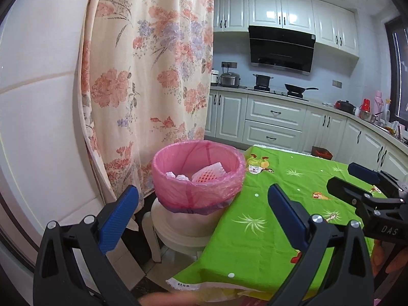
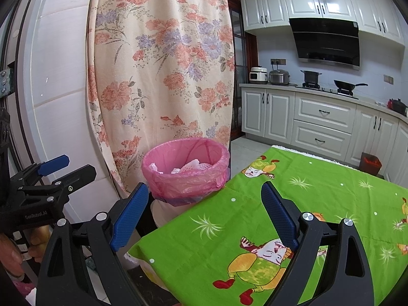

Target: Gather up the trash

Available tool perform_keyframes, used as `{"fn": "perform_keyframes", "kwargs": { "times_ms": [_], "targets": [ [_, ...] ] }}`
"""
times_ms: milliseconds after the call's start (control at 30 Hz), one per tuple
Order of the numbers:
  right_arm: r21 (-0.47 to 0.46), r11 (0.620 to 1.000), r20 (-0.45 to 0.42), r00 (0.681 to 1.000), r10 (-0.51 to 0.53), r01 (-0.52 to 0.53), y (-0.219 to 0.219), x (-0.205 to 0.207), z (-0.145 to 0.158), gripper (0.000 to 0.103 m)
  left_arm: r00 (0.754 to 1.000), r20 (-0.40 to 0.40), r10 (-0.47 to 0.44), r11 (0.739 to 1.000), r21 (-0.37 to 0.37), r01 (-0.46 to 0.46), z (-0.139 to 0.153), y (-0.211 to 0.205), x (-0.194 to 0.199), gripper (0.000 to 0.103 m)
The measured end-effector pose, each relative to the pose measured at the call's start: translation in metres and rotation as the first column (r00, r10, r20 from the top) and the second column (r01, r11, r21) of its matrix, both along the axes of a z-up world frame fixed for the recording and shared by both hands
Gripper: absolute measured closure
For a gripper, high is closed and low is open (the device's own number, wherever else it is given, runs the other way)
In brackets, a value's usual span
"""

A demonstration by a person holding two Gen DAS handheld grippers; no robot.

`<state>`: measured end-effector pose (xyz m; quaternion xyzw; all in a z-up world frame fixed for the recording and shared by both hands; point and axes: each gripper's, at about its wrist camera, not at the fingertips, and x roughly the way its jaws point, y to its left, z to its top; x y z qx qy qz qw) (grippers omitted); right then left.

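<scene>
Pink-lined bin (image 1: pixel 197 176) at 12 o'clock, base hidden behind the green tablecloth (image 1: pixel 267 219).
Inside: foam net (image 1: pixel 210 174), white scraps (kind unclear). Left gripper (image 1: pixel 202 214) and right gripper (image 2: pixel 204 216) both spread wide, empty.

A floral curtain (image 2: pixel 163 76) hung left of the table (image 2: pixel 293 204), which wore a green cartoon cloth. Beyond the table ran white cabinets (image 2: pixel 321 125) under a counter. On the counter, from the curtain side, sat a rice cooker (image 2: pixel 258 74), a steel cooker (image 2: pixel 279 77), a pot (image 2: pixel 310 76) and a wok (image 2: pixel 348 84). A black hood (image 2: pixel 327 41) hung above the pot and wok. A white stool (image 1: pixel 183 227) stood by the table's near left corner.
</scene>
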<state>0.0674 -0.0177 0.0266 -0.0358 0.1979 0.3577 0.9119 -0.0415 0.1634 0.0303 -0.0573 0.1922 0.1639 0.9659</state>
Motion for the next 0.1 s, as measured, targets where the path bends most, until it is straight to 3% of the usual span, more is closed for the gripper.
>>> {"fn": "perform_keyframes", "kwargs": {
  "times_ms": [100],
  "targets": [
    [0.004,1.000,-0.002,1.000,-0.005,0.005,-0.0042,0.0023,-0.0011,0.018,1.000,-0.006,0.006,1.000,0.009,-0.006,-0.0014,-0.0028,0.0028,0.005]
  ]
}}
